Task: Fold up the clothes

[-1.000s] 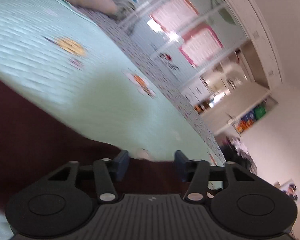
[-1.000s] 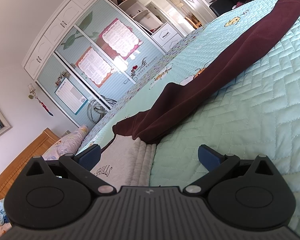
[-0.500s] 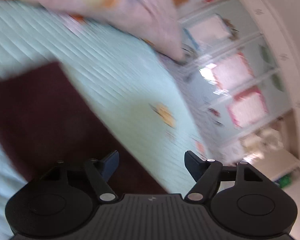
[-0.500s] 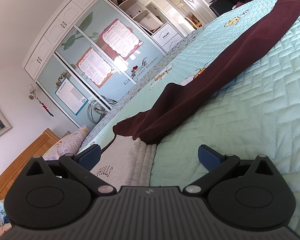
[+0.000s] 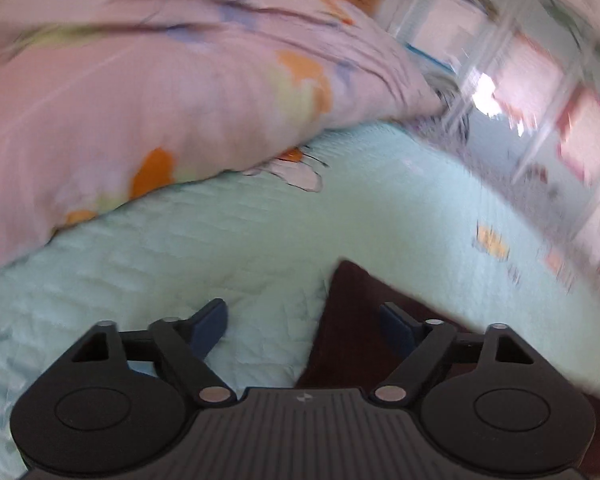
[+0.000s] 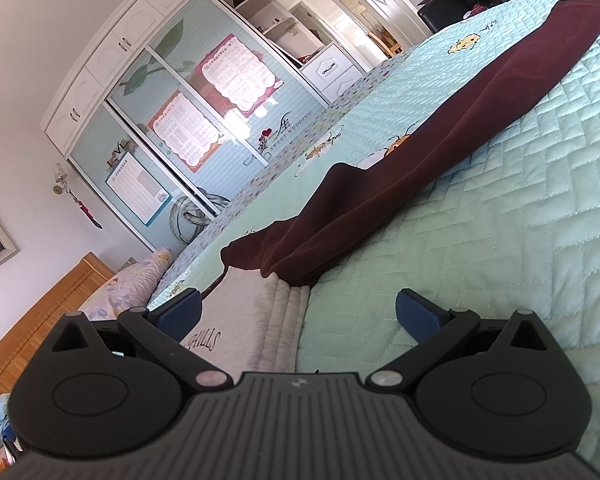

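Observation:
A long dark maroon garment [image 6: 440, 152] lies stretched along the mint quilt toward the far end of the bed. Its near end overlaps a folded grey garment [image 6: 252, 320] with printed lettering. My right gripper [image 6: 298, 304] hovers open just above that grey garment, nothing pressed between its pads. In the left wrist view a pointed corner of the maroon garment [image 5: 352, 320] lies flat on the quilt. My left gripper [image 5: 302, 316] is over it with jaws opening wide; the corner sits in the gap near the right finger, and no pad presses it.
A large pink flowered pillow [image 5: 160, 92] lies close ahead of the left gripper. The mint quilt [image 6: 520, 240] covers the bed. A wooden headboard [image 6: 40, 320] stands at the left, and a wardrobe with glass doors [image 6: 188, 120] runs beyond the bed's far side.
The left view has swung across the bed from the maroon cloth's edge toward the pillow, and its jaws have spread wider. The right gripper and the garments in its view have not moved.

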